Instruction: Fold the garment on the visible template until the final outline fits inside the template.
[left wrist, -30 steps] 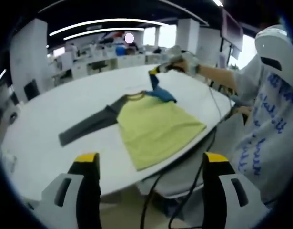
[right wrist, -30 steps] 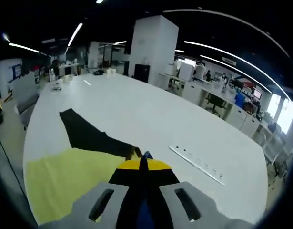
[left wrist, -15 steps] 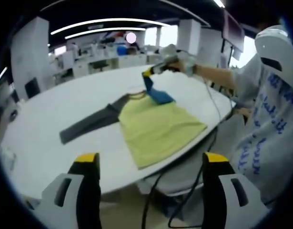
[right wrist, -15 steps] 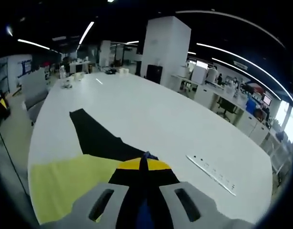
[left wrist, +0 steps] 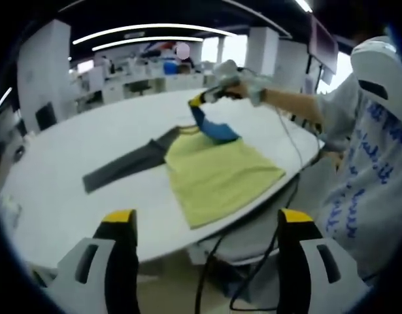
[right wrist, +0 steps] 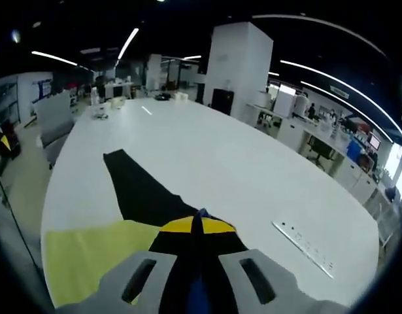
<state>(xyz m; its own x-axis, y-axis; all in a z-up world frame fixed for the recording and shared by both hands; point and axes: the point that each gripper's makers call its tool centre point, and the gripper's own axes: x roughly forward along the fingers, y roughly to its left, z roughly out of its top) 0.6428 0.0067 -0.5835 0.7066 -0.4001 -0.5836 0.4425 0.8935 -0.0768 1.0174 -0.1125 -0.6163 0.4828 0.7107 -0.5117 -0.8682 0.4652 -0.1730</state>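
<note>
Shirt [left wrist: 217, 173] lies flat on the white tabletop [left wrist: 70, 190], yellow body toward the near edge, grey sleeve [left wrist: 122, 167] stretched out to one side. Right tongs [left wrist: 199, 100], seen from the left gripper view, are closed on the blue sleeve [left wrist: 214, 127] and hold it lifted above the shirt. Left tongs [left wrist: 207, 226] hang open off the tabletop's edge, well apart from the shirt, gripping nothing. A ruler-like strip [right wrist: 304, 247] lies on the tabletop beyond.
</note>
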